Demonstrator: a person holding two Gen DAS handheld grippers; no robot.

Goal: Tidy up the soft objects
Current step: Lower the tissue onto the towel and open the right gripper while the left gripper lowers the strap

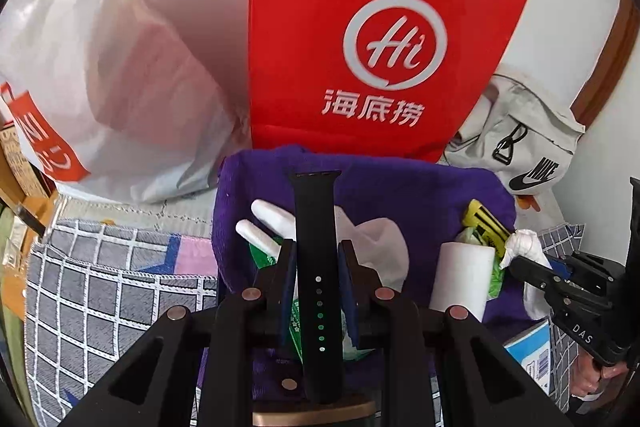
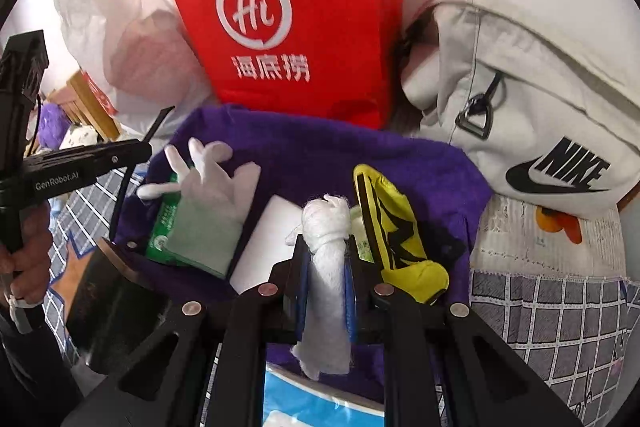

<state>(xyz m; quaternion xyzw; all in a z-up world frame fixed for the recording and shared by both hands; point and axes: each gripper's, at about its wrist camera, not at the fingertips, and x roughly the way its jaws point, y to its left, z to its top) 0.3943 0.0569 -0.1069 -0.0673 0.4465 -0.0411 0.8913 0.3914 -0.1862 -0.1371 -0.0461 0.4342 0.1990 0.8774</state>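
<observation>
Soft things sit on the purple towel (image 1: 420,195): left gripper (image 1: 318,259) pinches a black watch strap (image 1: 316,267), right gripper (image 2: 326,259) pinches a white gauze roll (image 2: 326,251) above it

one red bag (image 1: 360,7), one glove (image 2: 208,183) — one strap (image 1: 318,259)

Matt rubbery watch strap (image 1: 318,267), fuzzy purple towel (image 1: 420,187)
</observation>
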